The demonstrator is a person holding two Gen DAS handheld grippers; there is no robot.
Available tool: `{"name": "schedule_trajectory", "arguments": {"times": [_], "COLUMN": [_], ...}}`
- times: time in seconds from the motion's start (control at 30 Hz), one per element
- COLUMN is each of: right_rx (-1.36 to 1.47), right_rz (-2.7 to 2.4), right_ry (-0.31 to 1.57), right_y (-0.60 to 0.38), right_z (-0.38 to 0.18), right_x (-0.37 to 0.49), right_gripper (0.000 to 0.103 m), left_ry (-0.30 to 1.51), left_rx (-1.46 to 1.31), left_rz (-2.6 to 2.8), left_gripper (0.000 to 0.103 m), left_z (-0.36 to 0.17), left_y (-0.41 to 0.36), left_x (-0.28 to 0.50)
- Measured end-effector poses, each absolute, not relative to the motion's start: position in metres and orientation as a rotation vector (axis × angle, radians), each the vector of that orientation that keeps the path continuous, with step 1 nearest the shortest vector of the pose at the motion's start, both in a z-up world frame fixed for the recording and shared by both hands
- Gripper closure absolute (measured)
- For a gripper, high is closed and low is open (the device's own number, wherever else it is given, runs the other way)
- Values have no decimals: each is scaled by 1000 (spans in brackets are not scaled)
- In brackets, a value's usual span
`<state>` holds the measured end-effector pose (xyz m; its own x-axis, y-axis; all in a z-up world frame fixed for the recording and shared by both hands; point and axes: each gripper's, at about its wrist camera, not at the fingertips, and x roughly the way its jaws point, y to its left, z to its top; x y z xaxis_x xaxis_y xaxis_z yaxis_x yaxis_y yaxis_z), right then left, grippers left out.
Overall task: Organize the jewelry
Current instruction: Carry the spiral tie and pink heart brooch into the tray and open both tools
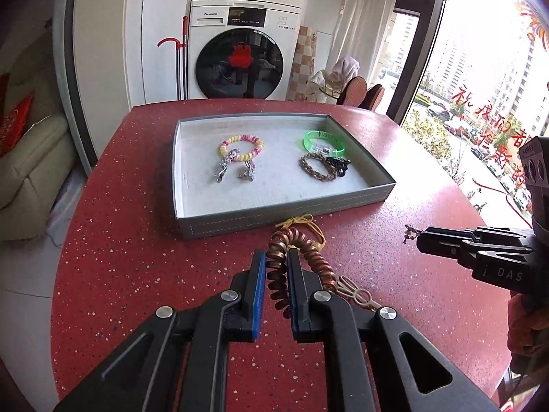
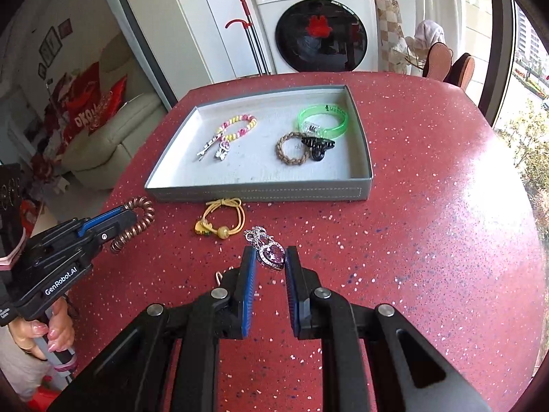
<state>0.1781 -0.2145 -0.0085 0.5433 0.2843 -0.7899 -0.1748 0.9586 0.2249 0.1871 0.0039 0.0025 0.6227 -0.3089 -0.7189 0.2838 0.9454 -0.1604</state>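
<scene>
Over a red surface (image 2: 429, 206), the left hand-held gripper (image 1: 276, 267) clamps a brown coil hair tie (image 1: 291, 257) and the right hand-held gripper (image 2: 271, 261) seemingly pinches a purple heart pendant (image 2: 272, 255), both presumably bound for the grey tray (image 2: 260, 193) at twelve o'clock.

I see a red speckled surface (image 1: 137, 240) with a white washing machine (image 1: 240, 55) behind it, a cream sofa (image 1: 31, 164) off to the left, and daylight pouring through a big window (image 1: 480, 86) at right.
</scene>
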Motion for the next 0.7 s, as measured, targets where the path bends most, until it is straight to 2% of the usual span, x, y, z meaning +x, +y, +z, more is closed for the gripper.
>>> {"name": "schedule_trajectory", "arguments": {"times": [0.33, 0.7], "right_rx": [167, 167], "right_rz": [214, 215], "right_ry": [919, 961], "right_y": [-212, -196], "right_z": [5, -22], "right_x": [231, 291], "right_gripper": [85, 85], "left_ry": [832, 863], "left_rx": [-54, -23], "left_rz": [-313, -270], "left_gripper": [73, 73], "left_z": [9, -9], "left_y": [13, 9], "left_x": [242, 297]}}
